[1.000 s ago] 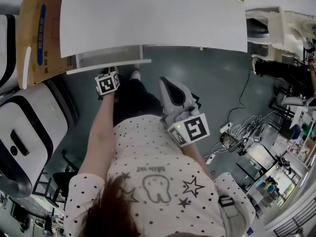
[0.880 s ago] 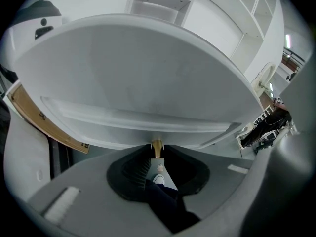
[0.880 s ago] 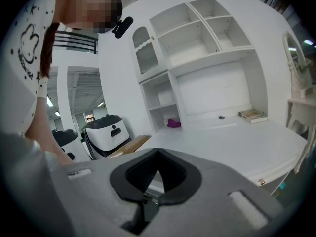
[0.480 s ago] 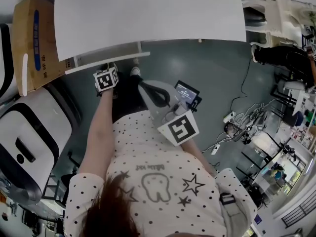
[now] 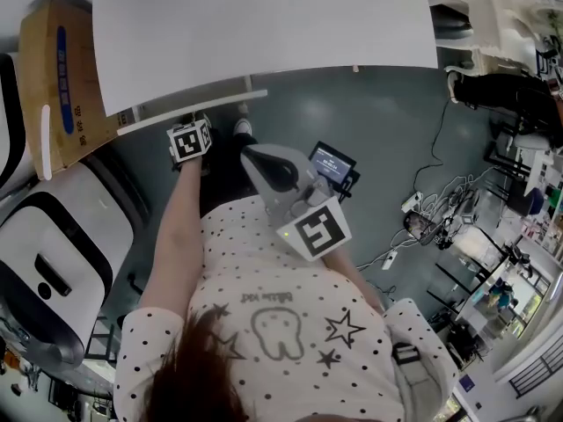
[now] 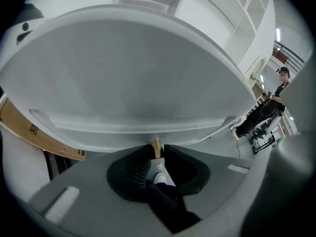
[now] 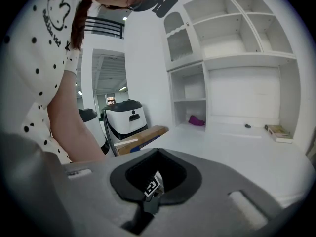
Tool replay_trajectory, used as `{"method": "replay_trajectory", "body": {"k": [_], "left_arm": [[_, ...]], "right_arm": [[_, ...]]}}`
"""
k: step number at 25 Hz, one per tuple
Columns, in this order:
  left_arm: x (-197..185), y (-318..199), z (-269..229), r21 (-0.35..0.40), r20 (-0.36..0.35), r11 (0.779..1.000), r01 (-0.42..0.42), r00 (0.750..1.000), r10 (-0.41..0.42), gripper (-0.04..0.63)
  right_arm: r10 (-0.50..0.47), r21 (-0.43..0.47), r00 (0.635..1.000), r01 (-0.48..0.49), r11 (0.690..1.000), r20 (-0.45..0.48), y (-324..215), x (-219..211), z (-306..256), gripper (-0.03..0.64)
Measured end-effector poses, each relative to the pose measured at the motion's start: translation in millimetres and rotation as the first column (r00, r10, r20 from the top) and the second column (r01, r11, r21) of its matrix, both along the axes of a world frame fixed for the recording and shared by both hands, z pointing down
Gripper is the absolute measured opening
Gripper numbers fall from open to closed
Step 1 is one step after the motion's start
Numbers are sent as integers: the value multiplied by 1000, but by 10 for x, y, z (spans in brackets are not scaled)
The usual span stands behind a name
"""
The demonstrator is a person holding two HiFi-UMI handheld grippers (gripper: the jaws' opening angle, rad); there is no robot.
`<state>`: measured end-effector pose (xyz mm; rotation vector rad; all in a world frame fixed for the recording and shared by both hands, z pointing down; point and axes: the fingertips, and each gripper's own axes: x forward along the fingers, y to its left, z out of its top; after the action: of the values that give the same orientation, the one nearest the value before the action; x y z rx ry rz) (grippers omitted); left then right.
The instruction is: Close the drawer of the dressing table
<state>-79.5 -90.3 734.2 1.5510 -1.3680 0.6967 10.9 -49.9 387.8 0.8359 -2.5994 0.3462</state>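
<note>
Now we note right tongs (image 7: 157,152), closed on nothing, swung aside; left tongs (image 6: 157,143) pinch the knob (image 6: 155,149), drawer (image 5: 193,110) still ajar.

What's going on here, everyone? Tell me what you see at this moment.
A person stands at a white dressing table with a gripper in each hand. The left gripper is closed on the small knob of the drawer, which sticks out a little from under the top and is not yet pushed in. The right gripper is near the person's body, jaws together and empty, touching nothing.
</note>
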Motion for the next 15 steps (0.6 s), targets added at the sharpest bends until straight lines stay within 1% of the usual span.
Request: {"method": "replay_trajectory", "body": {"k": [15], "left_arm": [[-22,-135,16,1,-1,1000,15,1000,-15,83]], "right_arm": [[25,12,1000,-25,1000,-5,-151,50,-9,-2]]}}
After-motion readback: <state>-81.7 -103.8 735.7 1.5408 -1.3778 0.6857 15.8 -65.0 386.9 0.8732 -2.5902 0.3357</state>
